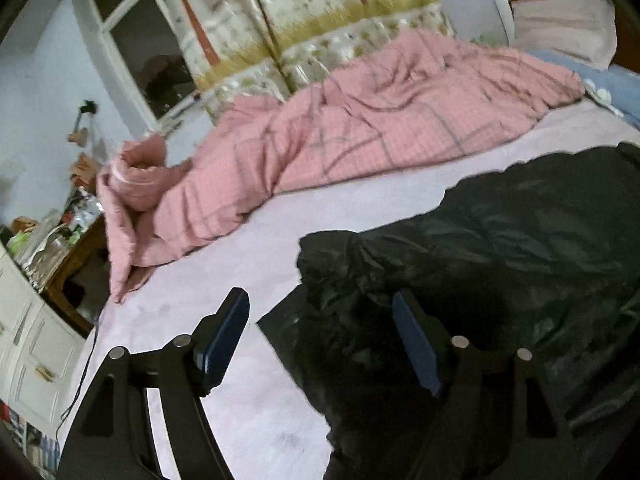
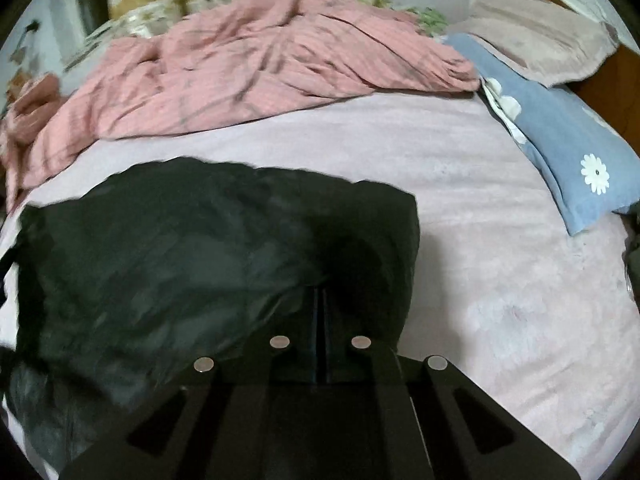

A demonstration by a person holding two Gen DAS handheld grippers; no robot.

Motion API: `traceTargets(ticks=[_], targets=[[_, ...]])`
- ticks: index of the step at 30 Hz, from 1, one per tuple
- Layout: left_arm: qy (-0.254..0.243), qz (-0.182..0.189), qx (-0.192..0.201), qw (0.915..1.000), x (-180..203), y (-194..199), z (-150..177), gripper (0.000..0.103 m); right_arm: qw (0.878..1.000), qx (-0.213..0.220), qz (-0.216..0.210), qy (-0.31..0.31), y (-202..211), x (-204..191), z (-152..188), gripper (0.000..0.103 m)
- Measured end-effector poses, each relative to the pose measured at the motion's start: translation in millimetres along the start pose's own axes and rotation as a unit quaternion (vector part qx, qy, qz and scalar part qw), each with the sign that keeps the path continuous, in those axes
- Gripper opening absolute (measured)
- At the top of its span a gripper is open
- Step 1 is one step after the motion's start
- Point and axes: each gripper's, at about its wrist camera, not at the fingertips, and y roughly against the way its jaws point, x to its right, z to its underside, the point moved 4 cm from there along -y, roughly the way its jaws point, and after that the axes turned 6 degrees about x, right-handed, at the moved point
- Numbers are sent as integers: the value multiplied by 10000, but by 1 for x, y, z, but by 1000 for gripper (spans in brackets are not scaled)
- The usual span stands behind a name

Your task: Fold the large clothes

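A large black shiny jacket (image 1: 500,248) lies on the pale pink bed sheet (image 1: 248,264). In the left wrist view my left gripper (image 1: 320,320) is open, its jaws wide apart over the jacket's left edge, with nothing between them. In the right wrist view the jacket (image 2: 180,248) fills the left half. My right gripper (image 2: 320,304) has its jaws pressed together over the jacket's right part; whether fabric is pinched between them is hidden.
A crumpled pink checked quilt (image 1: 360,120) lies along the far side of the bed (image 2: 500,280). A blue pillow with white flowers (image 2: 560,144) and a pinkish pillow (image 2: 540,36) lie at the right. A cluttered wooden nightstand (image 1: 60,248) and white drawers (image 1: 28,340) stand left of the bed.
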Motion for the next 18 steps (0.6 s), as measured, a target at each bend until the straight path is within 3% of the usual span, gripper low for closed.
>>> traceTargets(ticks=[2,3,4,7,9,11,13,14,15,18], targets=[[159,72,205,9996,-3,20,2,73,9994,110,42,312,17,-10,11,36],[279,128,264,9992,-6,29,3,74,9989,143,38,452,23,-15,15,60],[423,190,308,9985,-9,38,4,74,9977,177,-37,658,30,-23,22,66],[825,369,477,9948,-15,64,9,76,9958,-74,-246,879,34,-36,38,66],[980,511,530,9925,-14,77,14,79,9950,-312,-136,941,27,-39,47,66],[1032,594,530,9915,-9,88,24,80,9932,-277,538,993,16,-34,50,66],[983,436,493,9930,0,99,38,80,9798,-41,1630,1156,10,-23,49,66],[971,380,440,9936,5,104,47,80,9762,1,1848,1135,10,-19,49,66],[972,385,407,9937,10,109,55,80,9767,19,1880,1039,13,-16,50,66],[1188,423,504,9907,18,137,79,80,9914,251,1186,501,42,-11,56,66]])
